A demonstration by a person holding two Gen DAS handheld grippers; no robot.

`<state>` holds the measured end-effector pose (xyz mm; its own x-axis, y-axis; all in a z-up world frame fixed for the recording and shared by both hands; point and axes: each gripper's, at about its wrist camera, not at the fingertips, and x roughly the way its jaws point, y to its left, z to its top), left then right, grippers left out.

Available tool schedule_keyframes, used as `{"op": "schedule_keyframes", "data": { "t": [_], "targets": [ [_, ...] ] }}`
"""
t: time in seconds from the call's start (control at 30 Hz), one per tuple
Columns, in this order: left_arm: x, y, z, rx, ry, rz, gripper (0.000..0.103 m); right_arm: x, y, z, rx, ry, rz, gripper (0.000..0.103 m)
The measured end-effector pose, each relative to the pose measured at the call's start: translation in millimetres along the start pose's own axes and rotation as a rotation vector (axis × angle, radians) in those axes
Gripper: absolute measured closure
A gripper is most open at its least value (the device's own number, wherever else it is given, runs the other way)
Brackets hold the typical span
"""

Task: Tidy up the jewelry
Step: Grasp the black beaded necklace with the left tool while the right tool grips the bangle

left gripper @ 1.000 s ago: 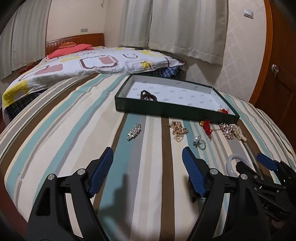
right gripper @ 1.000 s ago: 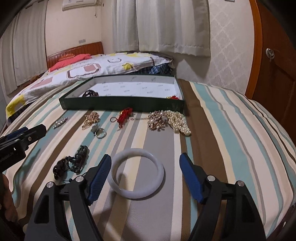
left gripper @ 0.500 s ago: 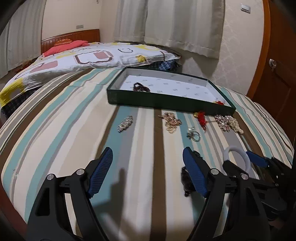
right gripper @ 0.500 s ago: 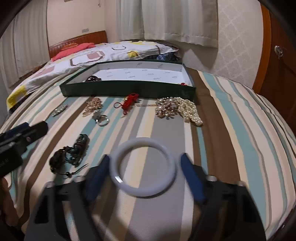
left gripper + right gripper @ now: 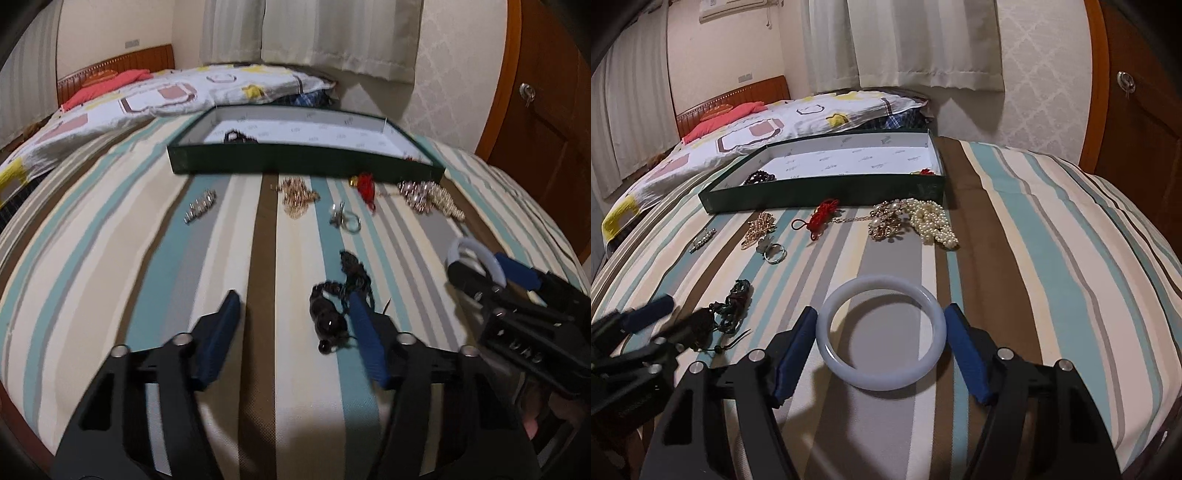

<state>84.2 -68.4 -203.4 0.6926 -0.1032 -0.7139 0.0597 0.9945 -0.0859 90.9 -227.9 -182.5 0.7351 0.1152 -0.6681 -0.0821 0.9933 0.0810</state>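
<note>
Right hand-held gripper (image 5: 881, 347) spread wide around pale white jade-like bangle (image 5: 881, 331), blue pads just beside its rim, contact unclear. Bangle flat on striped bedspread (image 5: 1034, 229), well short of dark green shallow box (image 5: 827, 190). Left hand-held gripper (image 5: 291, 332) also wide, right pad beside dark beaded bracelet (image 5: 328, 314).

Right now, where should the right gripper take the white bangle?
Clamp across the white bangle at its widest, one pad on each outer side, coming in low from its near edge. It lies flat on the striped bedspread, already between the open right gripper pads.
</note>
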Motion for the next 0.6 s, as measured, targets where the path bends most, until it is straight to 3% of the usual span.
{"op": "schedule_keyframes", "data": {
  "t": [0.13, 0.2, 0.23, 0.6],
  "targets": [
    [-1.9, -0.9, -1.1, 0.007, -0.001, -0.022, 0.066, -0.8, -1.8, 0.9, 0.008, -0.006, 0.003, 0.034],
    [-2.1, -2.0, -2.2, 0.016, 0.002, -0.032, 0.084, -0.8, -1.4, 1.8, 0.008, -0.008, 0.004, 0.034],
    [-2.1, -2.7, -2.4, 0.021, 0.003, -0.037, 0.086, -0.5, -0.9, 2.4, 0.007, -0.008, 0.005, 0.034],
    [-8.3, -3.0, 2.1, 0.031, -0.031, -0.061, 0.086, -4.6, 1.2, 3.6, 0.000, -0.031, 0.009, 0.034]
  ]
}}
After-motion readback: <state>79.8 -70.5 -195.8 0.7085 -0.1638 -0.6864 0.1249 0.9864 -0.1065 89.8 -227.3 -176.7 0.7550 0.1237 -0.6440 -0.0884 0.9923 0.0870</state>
